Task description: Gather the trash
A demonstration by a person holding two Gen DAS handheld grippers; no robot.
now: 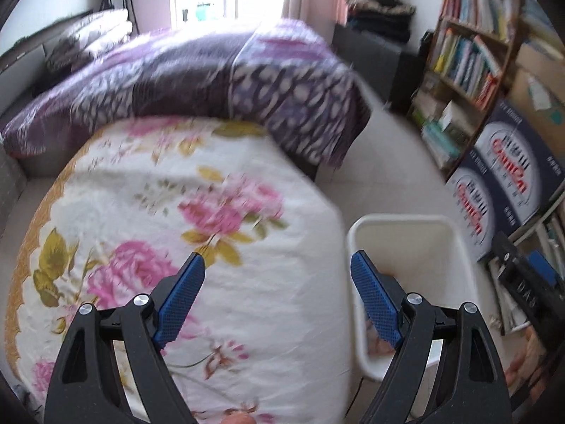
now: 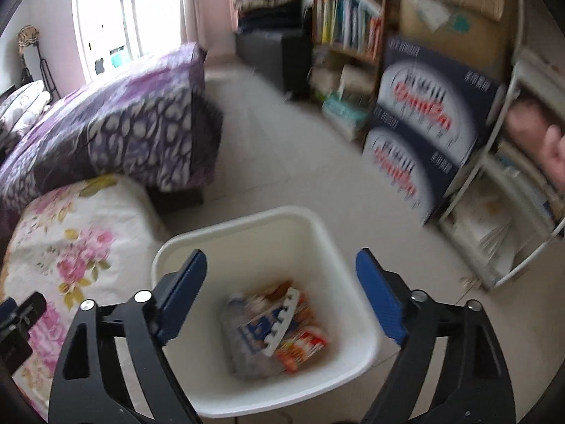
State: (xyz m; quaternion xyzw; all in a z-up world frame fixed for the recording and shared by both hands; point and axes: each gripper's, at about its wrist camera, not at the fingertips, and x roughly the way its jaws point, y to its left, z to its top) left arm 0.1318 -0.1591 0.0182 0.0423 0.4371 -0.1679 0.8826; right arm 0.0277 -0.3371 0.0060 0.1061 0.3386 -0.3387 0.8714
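A white trash bin (image 2: 247, 226) stands on the tiled floor beside the bed. It holds several crumpled wrappers (image 2: 272, 332) in blue, white and orange. My right gripper (image 2: 280, 265) is open and empty, hovering above the bin's opening. My left gripper (image 1: 277, 265) is open and empty, over the edge of the floral bedsheet (image 1: 169, 219), with the bin (image 1: 416, 222) just to its right. No loose trash shows on the bed.
A purple patterned quilt (image 1: 212, 84) is bunched at the far end of the bed. A bookshelf (image 1: 469, 46), dark printed cartons (image 2: 430, 130) and a white rack (image 2: 512, 212) line the right wall. Tiled floor (image 2: 282, 162) lies between bed and shelves.
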